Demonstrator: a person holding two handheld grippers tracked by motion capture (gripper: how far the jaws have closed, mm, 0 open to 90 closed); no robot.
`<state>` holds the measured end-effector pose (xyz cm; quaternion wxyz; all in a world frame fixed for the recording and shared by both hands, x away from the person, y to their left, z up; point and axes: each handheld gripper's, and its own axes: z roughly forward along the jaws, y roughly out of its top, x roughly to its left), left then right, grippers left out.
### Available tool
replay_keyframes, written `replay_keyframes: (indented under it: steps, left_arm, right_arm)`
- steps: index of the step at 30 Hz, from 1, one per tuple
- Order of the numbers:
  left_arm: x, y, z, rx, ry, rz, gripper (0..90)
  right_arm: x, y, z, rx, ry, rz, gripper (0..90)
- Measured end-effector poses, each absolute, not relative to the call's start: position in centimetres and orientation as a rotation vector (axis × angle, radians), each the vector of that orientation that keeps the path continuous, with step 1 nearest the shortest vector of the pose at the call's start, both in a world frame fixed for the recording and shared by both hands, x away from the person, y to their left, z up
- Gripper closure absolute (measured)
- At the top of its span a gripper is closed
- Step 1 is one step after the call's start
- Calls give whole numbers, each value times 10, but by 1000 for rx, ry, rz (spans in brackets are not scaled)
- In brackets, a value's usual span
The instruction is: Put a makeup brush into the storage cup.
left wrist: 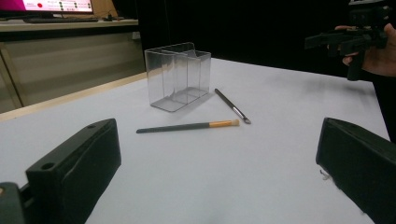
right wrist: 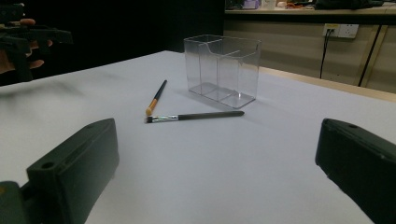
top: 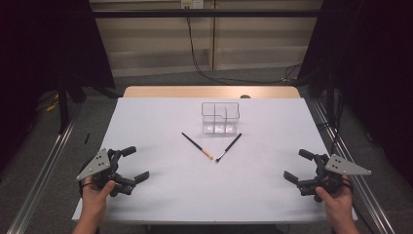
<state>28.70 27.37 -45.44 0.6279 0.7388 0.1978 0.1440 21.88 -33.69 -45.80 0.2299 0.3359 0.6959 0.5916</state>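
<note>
Two makeup brushes lie in a V on the white table. The one with an orange ferrule [top: 197,146] [left wrist: 187,126] [right wrist: 156,97] is on the left, the silver-ferruled one [top: 229,147] [left wrist: 232,106] [right wrist: 196,116] on the right, and their tips nearly meet. Just behind them stands an empty clear acrylic organizer [top: 220,118] [left wrist: 177,77] [right wrist: 222,71] with compartments. My left gripper [top: 135,164] [left wrist: 215,177] rests open at the near left of the table. At the near right my right gripper [top: 298,165] [right wrist: 215,177] is open too. Nothing is between either pair of jaws.
The white table surface [top: 160,122] has a wooden strip [top: 146,91] along its far edge. Metal rails run along both sides on the floor. Cables hang down the back wall [top: 195,53]. A wide stretch of bare table separates the grippers from the brushes.
</note>
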Motion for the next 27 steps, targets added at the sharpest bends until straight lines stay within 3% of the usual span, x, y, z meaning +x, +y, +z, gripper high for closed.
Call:
replay_keyframes:
  steps: [27]
  left_arm:
    - [308,248,-432,1644,451,333,0]
  right_arm:
    - [217,-338,-458,927,1911,1622,0]
